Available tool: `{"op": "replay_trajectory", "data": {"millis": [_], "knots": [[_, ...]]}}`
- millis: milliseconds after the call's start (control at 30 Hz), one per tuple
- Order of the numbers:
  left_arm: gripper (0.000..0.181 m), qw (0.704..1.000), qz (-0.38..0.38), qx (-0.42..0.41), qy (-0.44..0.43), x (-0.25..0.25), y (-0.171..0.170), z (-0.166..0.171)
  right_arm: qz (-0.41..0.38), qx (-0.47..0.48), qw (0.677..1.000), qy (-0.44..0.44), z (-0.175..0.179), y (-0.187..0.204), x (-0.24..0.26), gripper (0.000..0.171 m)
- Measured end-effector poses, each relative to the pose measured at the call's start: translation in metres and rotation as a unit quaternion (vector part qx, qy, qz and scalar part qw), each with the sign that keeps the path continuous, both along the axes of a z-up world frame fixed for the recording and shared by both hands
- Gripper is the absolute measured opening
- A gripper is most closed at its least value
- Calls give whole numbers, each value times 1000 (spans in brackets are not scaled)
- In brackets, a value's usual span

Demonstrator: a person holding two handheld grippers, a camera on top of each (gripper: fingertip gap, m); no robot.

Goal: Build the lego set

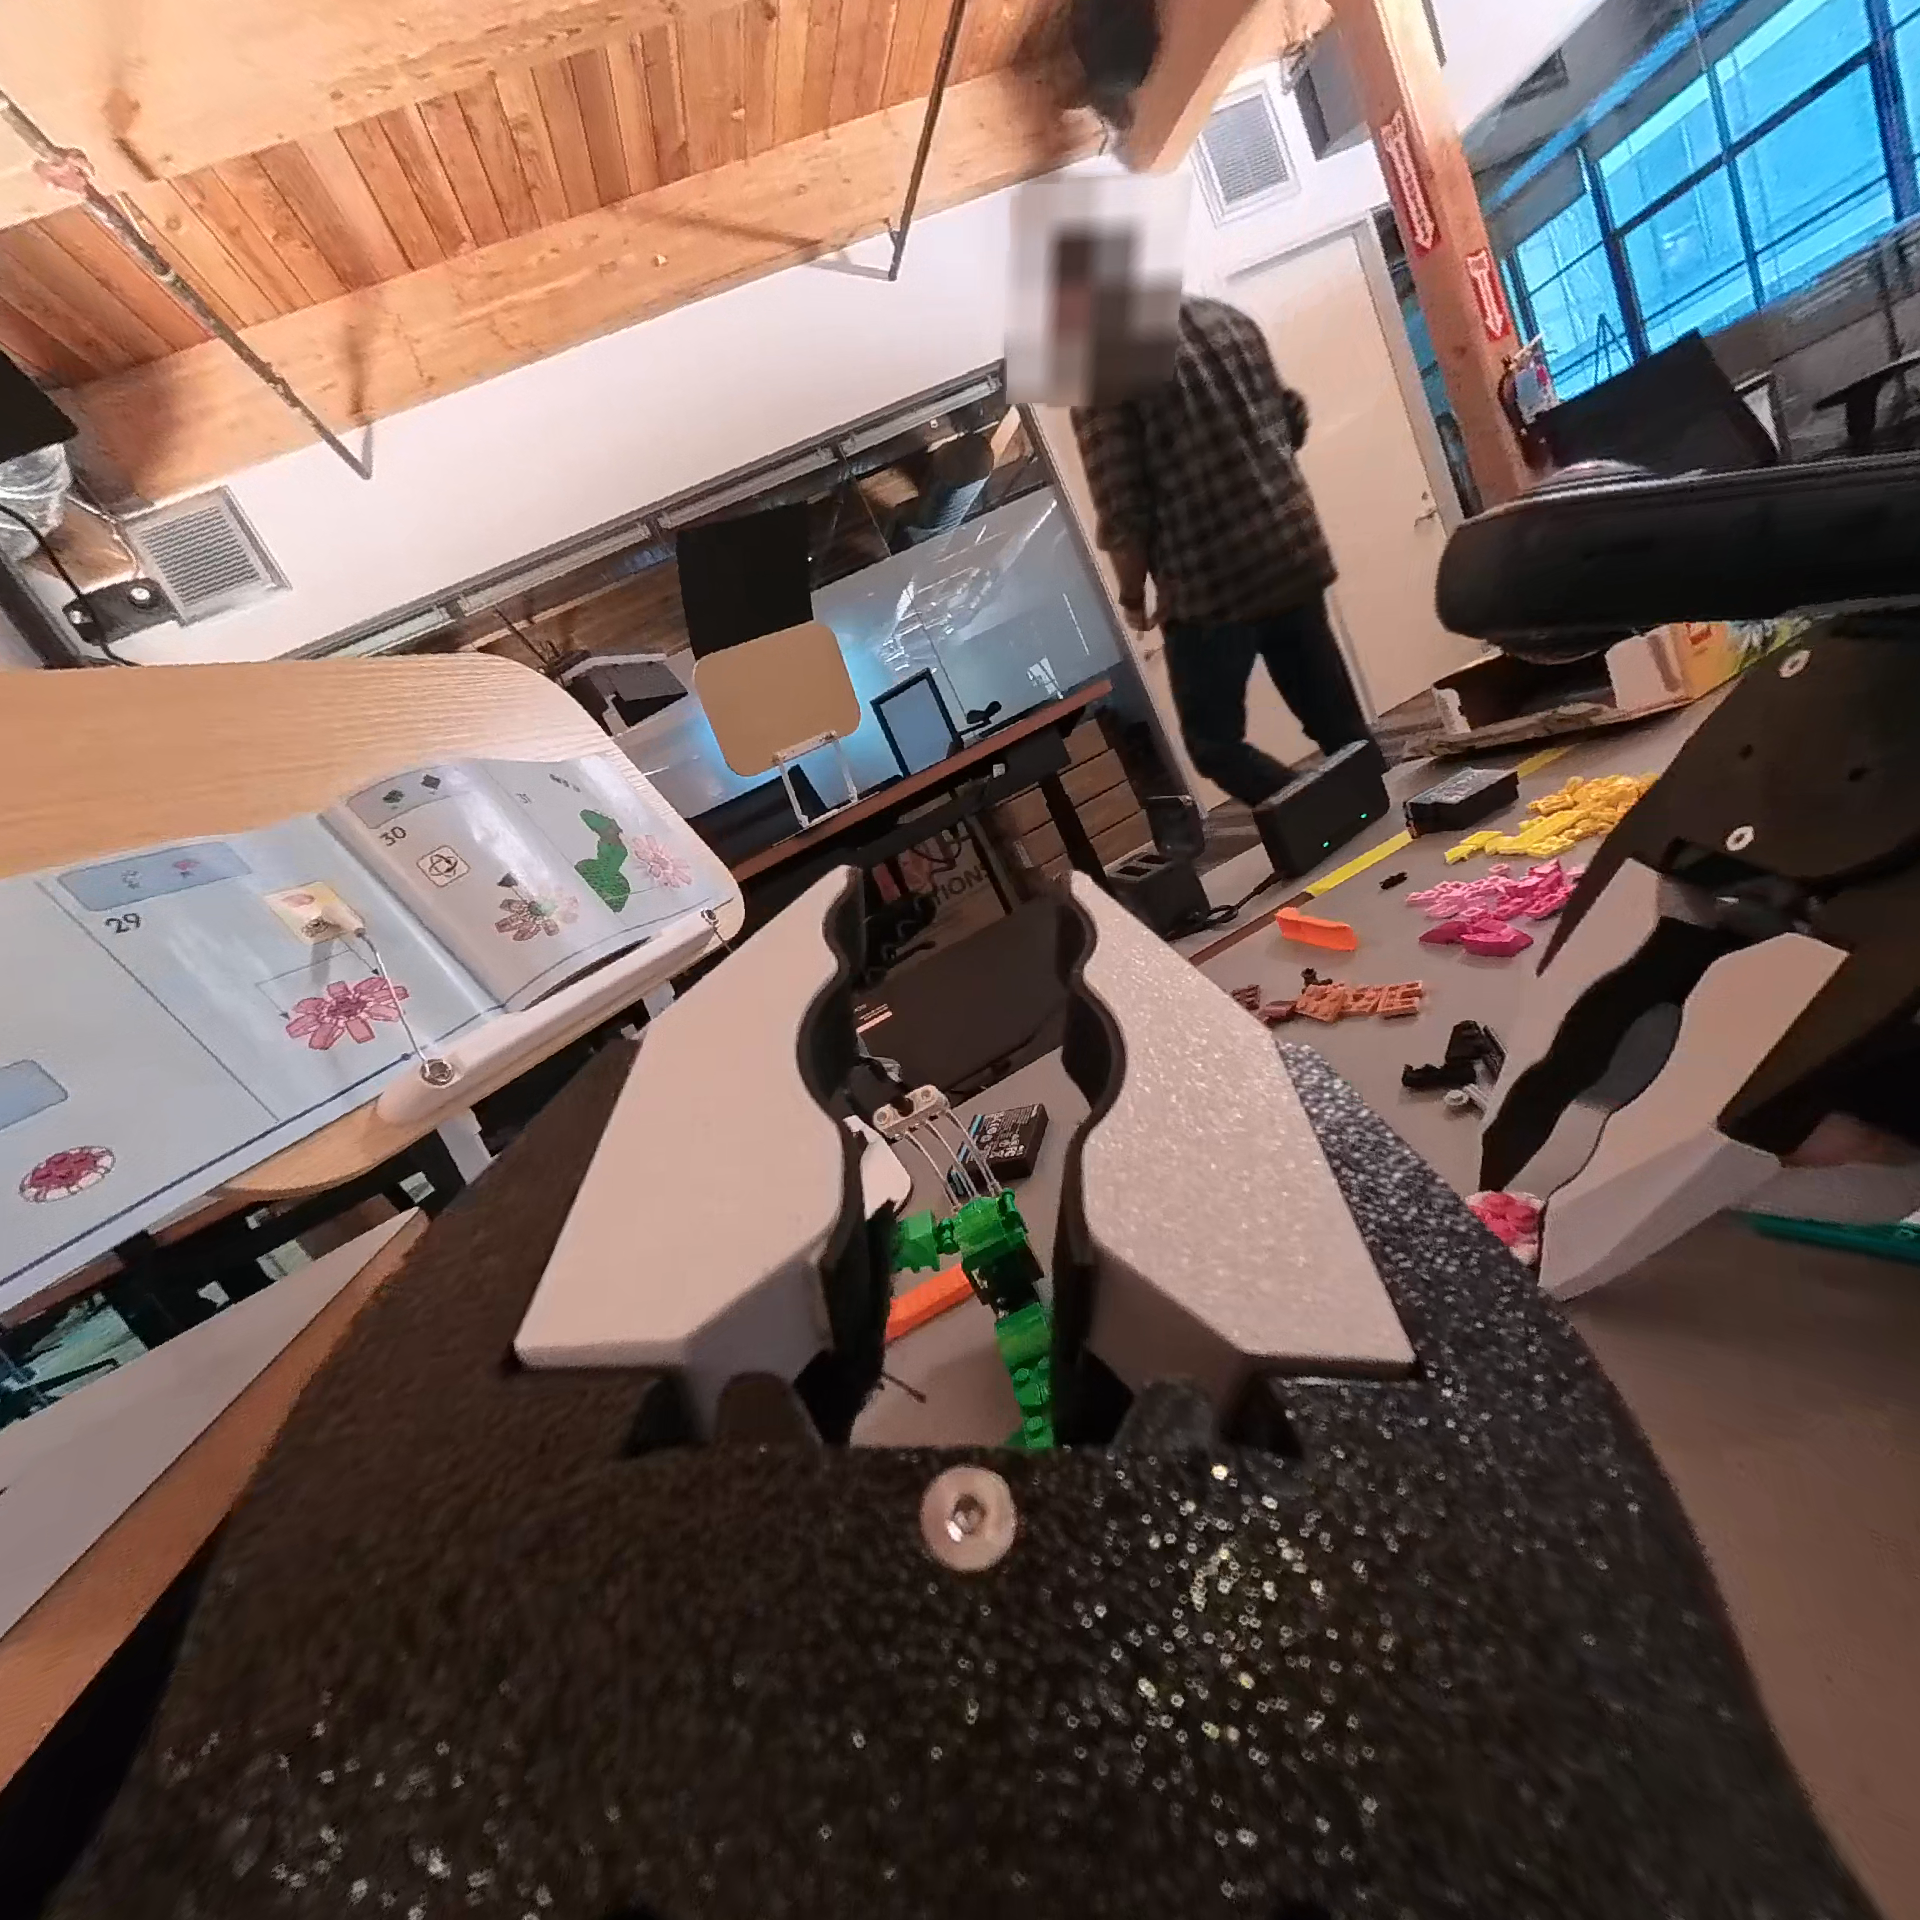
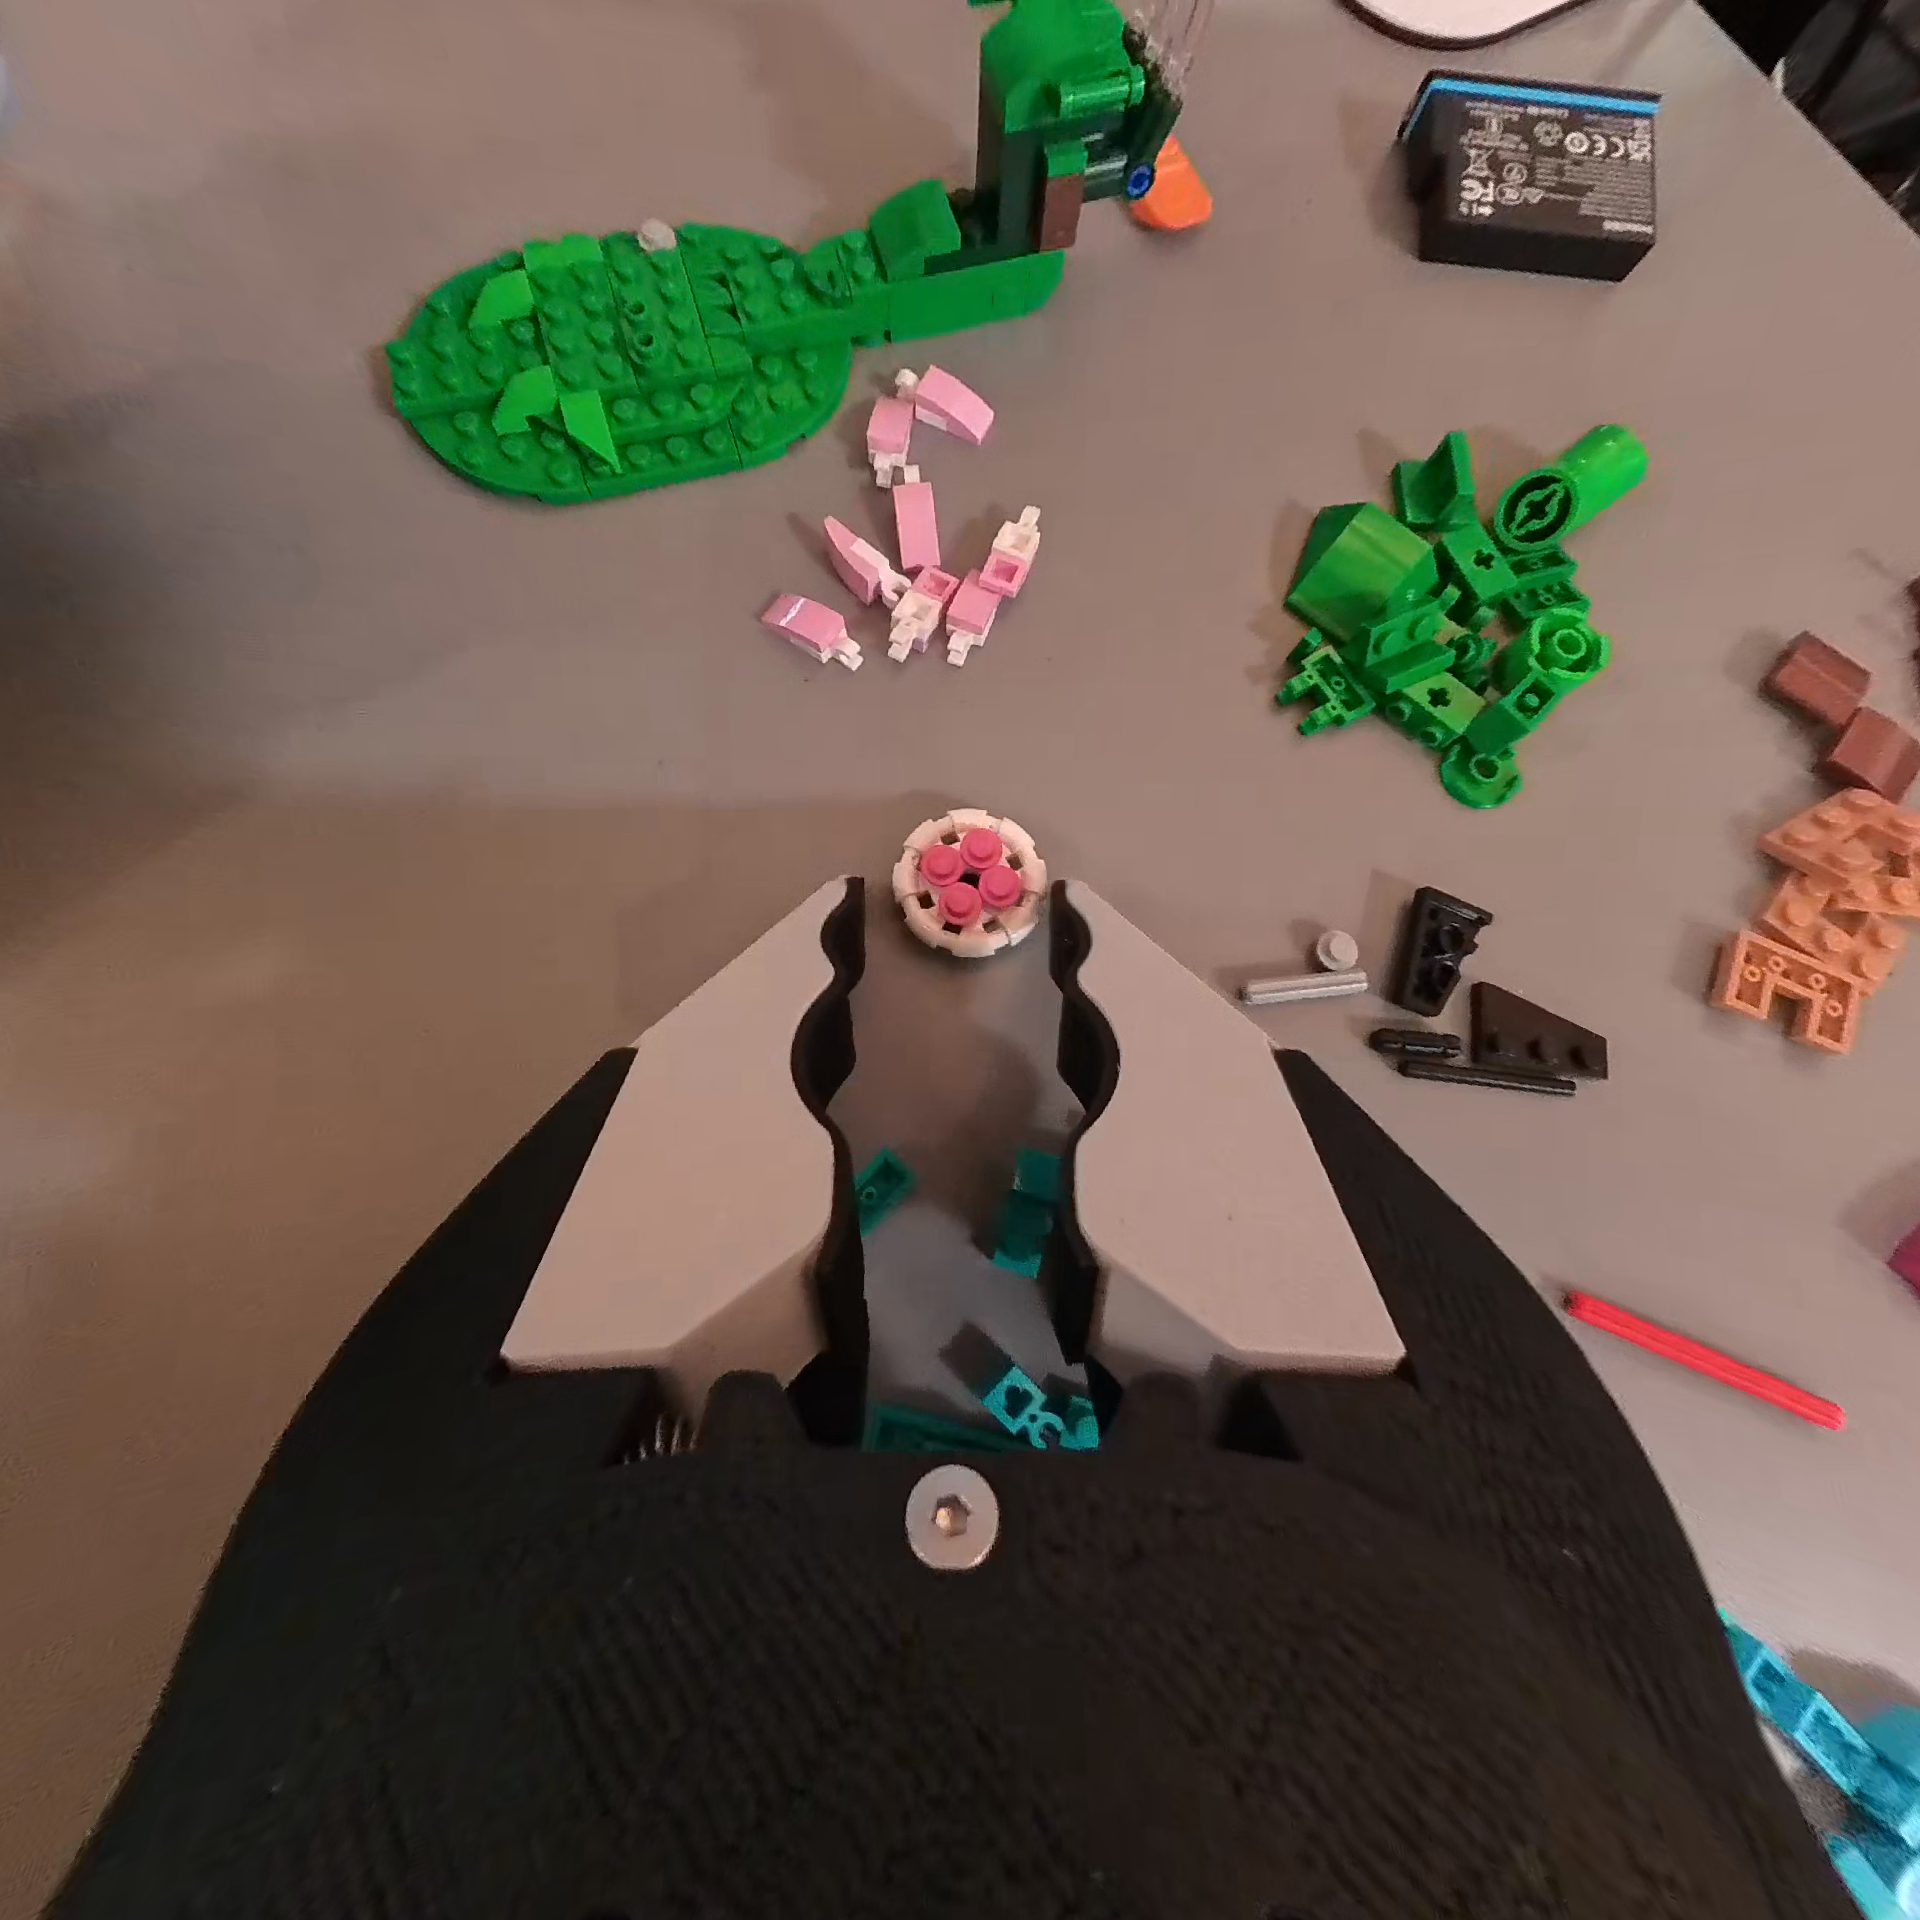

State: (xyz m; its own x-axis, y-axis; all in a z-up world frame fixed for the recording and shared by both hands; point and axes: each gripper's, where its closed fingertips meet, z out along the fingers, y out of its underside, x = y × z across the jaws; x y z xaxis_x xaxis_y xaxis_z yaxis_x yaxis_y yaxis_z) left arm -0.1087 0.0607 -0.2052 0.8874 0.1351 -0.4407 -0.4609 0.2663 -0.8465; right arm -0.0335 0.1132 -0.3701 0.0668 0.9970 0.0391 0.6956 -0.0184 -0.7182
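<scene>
On the left of the left wrist view an open instruction booklet [image 1: 343,935] leaned on a wooden stand, its pages showing flower drawings. The left tool [image 1: 961,940] stood with its fingers apart and nothing between them; through the gap the upright green stem [image 1: 1003,1278] of the model rose from the grey bench [image 1: 1714,1455], and it was hard to tell whether the stem brushed the inner face of one finger. Farther right in that view the right tool [image 1: 1527,1205] pointed down at the bench, with pink and yellow brick heaps [image 1: 1507,894] beyond it and a person in a checked shirt [image 1: 1205,468] walking in the background. In the right wrist view, from the left, the green leaf-shaped base [image 2: 623,374] lay flat on the bench [image 2: 312,727] with the stem at its far end; loose pale pink petal pieces [image 2: 914,551] were scattered just beside it. The right tool [image 2: 956,894] was partly open and empty, its tips at either side of a small round white ring with a magenta studded centre [image 2: 968,883], not visibly pressing on it. Teal pieces [image 2: 1023,1205] lay under the fingers. To the right sat a heap of green pieces [image 2: 1455,613], a black battery [image 2: 1527,177], small black and grey parts [image 2: 1455,987], tan and brown bricks [image 2: 1829,914] and a red rod [image 2: 1704,1361].
</scene>
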Motion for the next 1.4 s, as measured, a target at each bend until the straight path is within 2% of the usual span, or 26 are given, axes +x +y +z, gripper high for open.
{"op": "replay_trajectory", "data": {"millis": [33, 167, 467, 767, 900, 967, 1100, 1200, 1400], "knots": [[33, 1000, 0, 1, -2, -1, 0, 0, -3, 4, 1000, 2, 0, 1, 0, 35], [33, 1000, 0, 2, -11, -3, -1, 1, 4, 9, 1000, 8, 3, -4, 0, 28], [33, 1000, 1, -14, 17, 4, 4, -7, 55, -5, 998, 12, 4, -39, -1, 27], [33, 1000, -1, -10, 3, 1, 2, -5, 135, 5, 991, 12, 3, -78, -3, 27], [33, 1000, -1, -11, 5, 2, 2, -6, 135, -2, 991, 15, 3, -79, -3, 28], [33, 1000, 0, -11, 4, 2, 2, -5, 134, -7, 991, 16, 3, -79, -2, 39], [32, 1000, 4, -3, 0, -1, 1, -3, 132, -21, 990, 53, 19, -73, -1, 42], [32, 1000, 8, 2, -9, -4, 0, -2, 114, -38, 989, 83, 33, -55, 1, 39], [32, 1000, 10, 13, -16, -7, -3, 3, 109, -2, 993, 47, 28, -34, -24, 30]]}}
